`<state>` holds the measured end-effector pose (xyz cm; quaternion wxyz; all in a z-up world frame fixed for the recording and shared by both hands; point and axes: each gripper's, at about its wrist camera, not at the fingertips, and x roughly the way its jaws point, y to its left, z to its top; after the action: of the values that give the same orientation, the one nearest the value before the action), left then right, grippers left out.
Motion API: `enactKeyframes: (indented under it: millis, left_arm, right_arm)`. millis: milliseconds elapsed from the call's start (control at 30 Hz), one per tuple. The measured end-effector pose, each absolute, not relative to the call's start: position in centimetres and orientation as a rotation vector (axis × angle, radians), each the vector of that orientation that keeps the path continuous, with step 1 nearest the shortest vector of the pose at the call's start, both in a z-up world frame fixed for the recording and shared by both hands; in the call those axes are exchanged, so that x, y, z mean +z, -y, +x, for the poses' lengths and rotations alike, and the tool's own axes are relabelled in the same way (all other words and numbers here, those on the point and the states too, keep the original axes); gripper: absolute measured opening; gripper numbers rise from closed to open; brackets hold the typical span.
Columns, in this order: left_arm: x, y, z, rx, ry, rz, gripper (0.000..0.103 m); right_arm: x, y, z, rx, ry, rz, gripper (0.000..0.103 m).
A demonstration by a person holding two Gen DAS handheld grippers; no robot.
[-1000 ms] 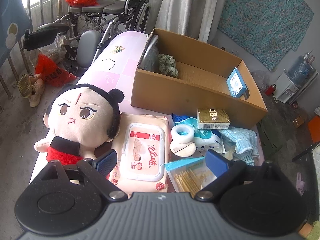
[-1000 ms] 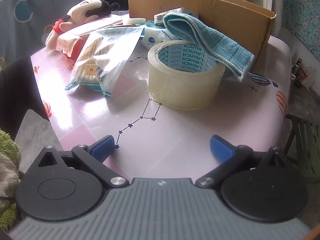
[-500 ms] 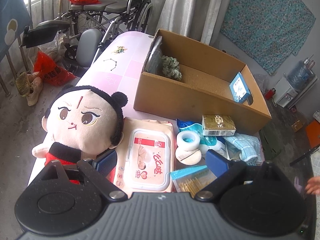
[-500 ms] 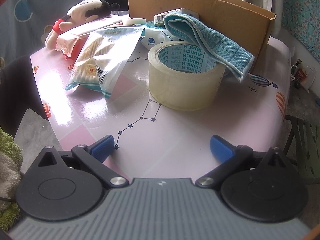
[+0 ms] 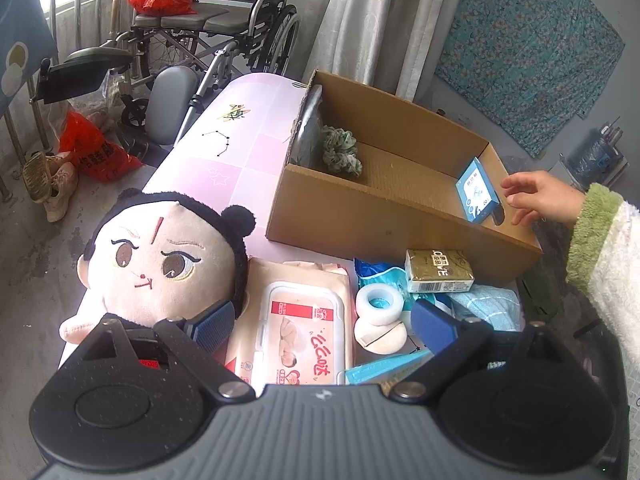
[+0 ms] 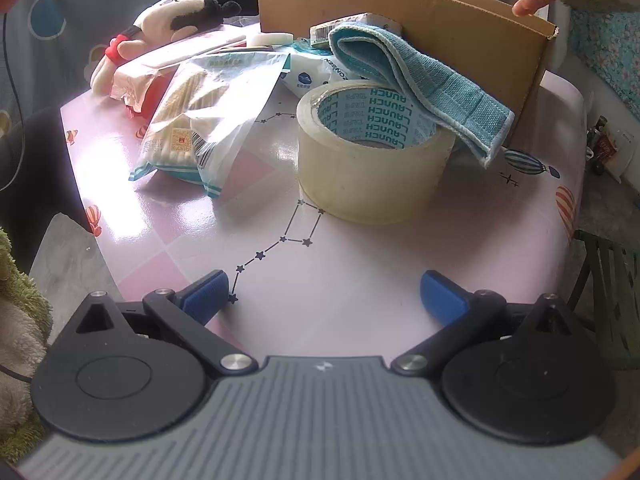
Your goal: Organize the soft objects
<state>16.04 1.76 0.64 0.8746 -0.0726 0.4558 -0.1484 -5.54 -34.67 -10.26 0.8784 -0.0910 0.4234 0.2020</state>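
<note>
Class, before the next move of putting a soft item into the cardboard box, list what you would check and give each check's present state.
1. Left hand-held gripper open and holding nothing: ok.
2. Right hand-held gripper open and holding nothing: ok.
3. Cardboard box has free floor space: ok.
4. Box free of hands: not ok, a bare hand is at its end wall.
5. Plush doll unobstructed on top: ok.
6. Blue towel free to lift: ok, it is draped over the tape roll, with nothing on top.
</note>
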Motion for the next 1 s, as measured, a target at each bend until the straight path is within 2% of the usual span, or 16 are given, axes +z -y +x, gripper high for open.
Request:
enactKeyframes:
  millis: [1000]
  left_arm:
    - [-2.0,-3.5,18.5,-0.270,-1.012,-0.206,0.096]
  right_arm:
    - [-10.3,34.5,-5.5,0.422,-0.887,-0.192,0.102]
